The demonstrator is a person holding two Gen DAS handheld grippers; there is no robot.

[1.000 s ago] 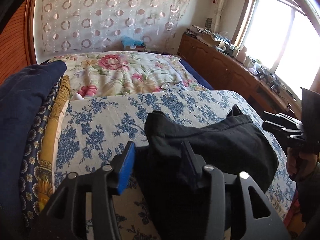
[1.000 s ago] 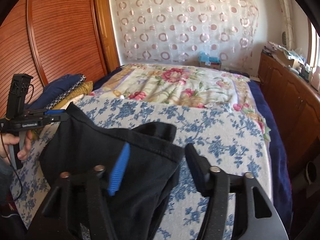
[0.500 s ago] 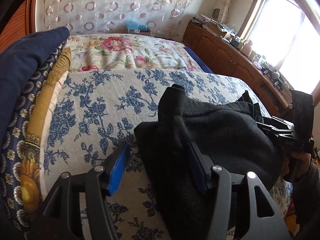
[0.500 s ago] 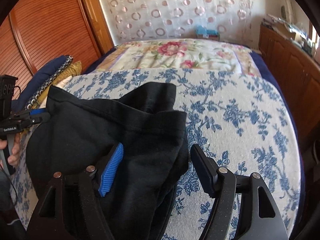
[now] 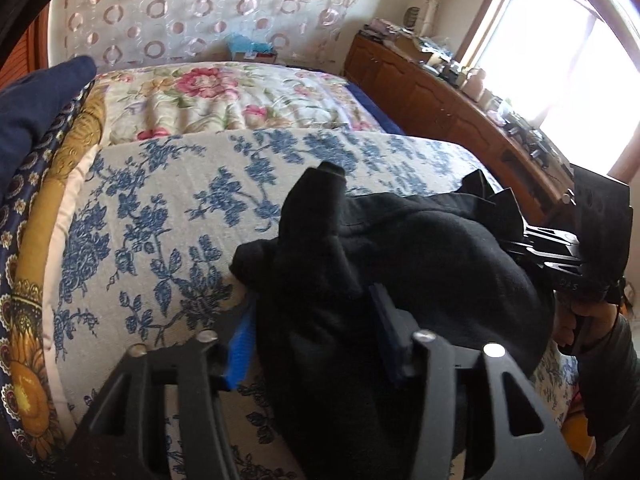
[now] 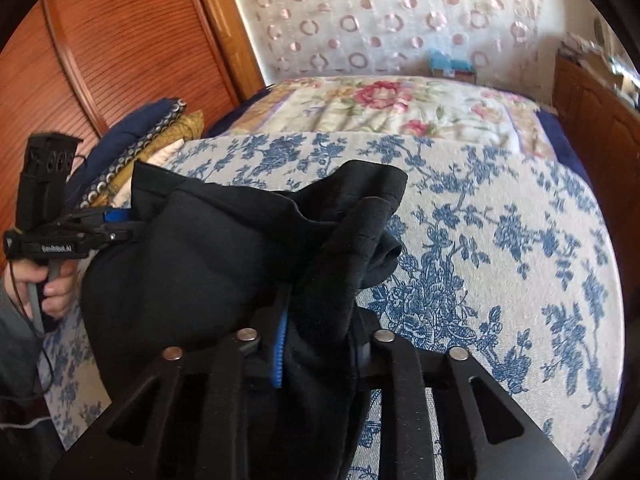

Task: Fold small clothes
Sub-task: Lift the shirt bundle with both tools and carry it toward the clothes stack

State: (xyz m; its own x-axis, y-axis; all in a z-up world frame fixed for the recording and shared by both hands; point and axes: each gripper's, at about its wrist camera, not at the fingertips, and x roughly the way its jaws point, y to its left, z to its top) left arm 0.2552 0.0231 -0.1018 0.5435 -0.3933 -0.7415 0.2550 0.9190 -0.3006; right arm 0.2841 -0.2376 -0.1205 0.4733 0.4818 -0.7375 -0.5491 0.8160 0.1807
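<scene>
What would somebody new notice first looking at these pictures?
A bunched black garment in the foreground, lying on the blue-flowered bedspread, with the right tool and left tool closing on its opposite ends. Beyond it lies a pink-rose quilt, and a bright window glares at right.

Both jaws stood wide a second ago; now the right hand-held gripper is closing onto a bunched fold of the black garment, and the left hand-held gripper is closing around the opposite edge.
</scene>
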